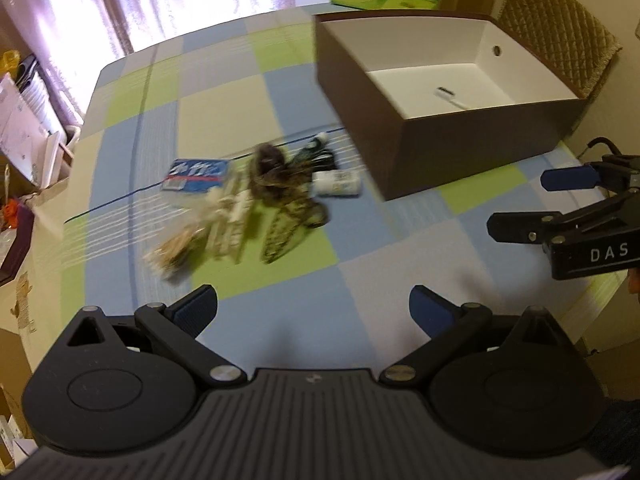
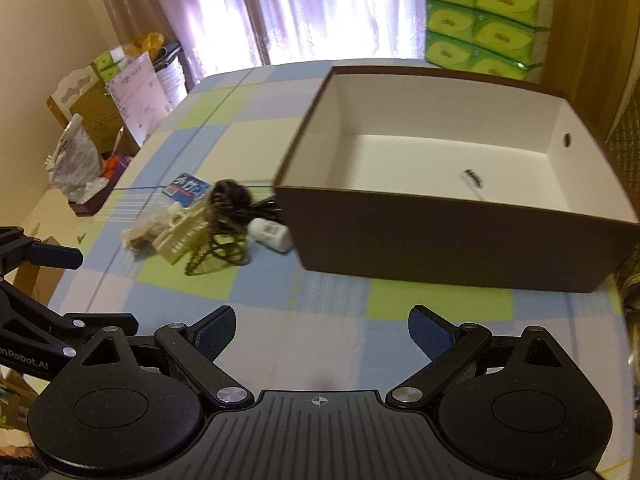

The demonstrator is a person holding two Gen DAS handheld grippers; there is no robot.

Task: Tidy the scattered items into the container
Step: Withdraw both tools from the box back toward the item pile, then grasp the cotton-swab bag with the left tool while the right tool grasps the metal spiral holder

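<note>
Both jaws wide and empty, left gripper facing the tangled pile ahead-left of its fingers, box ahead-right beyond right gripper; risk: snagging the cord drags neighbouring items along.
</note>
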